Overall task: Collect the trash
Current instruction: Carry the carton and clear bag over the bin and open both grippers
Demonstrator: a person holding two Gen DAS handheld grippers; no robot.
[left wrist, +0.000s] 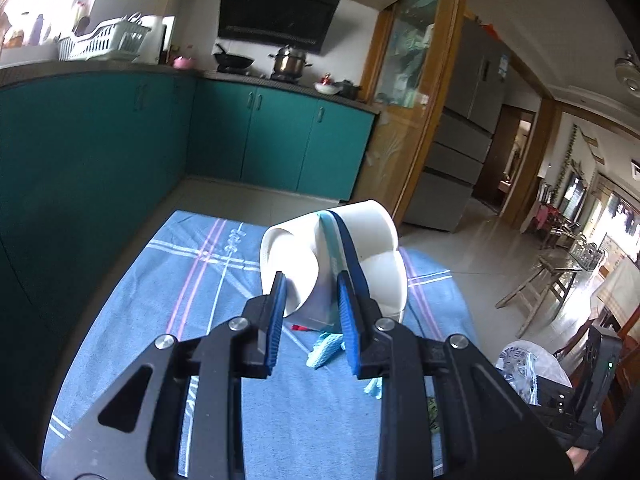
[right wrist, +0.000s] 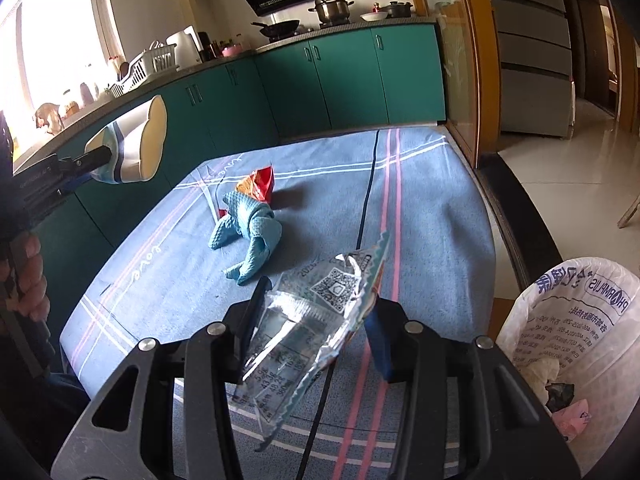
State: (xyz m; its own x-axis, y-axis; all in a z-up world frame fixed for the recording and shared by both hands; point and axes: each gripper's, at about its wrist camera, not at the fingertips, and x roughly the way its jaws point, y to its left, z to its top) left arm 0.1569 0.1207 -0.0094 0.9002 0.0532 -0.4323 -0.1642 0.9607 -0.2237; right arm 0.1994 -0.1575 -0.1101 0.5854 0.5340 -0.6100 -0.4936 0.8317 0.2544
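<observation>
In the left wrist view, the left tongs (left wrist: 311, 286) pointed forward, lifted above the bench (left wrist: 192, 360) with its blue striped cloth. They were closed on a squashed white paper cup (left wrist: 304, 256). The cup was bent almost flat in the middle, with a blue band across it, and its open mouth faced left. Under the cup, on the cloth, lay a blue rag (left wrist: 324, 350) and a bit of red wrapper (left wrist: 298, 327). At the lower right, part of a white trash bag (left wrist: 532, 364) showed.

In the right wrist view, the right tongs (right wrist: 316, 306) were low over the near end of the bench (right wrist: 440, 220), pointing along it. They held a shiny crinkled foil wrapper (right wrist: 304, 328). It was silver, torn along its edges, with a square code printed on it. Farther along the cloth lay the blue rag (right wrist: 248, 224), twisted up, touching the red wrapper (right wrist: 260, 186). A thin black cable (right wrist: 366, 208) ran across the cloth. At the right stood a trash bin (right wrist: 516, 320) lined with a white printed bag; inside were pale crumpled paper, something dark and a pink scrap. At the far left, the left tongs (right wrist: 94, 162) held the paper cup (right wrist: 136, 144) up in the air.
</observation>
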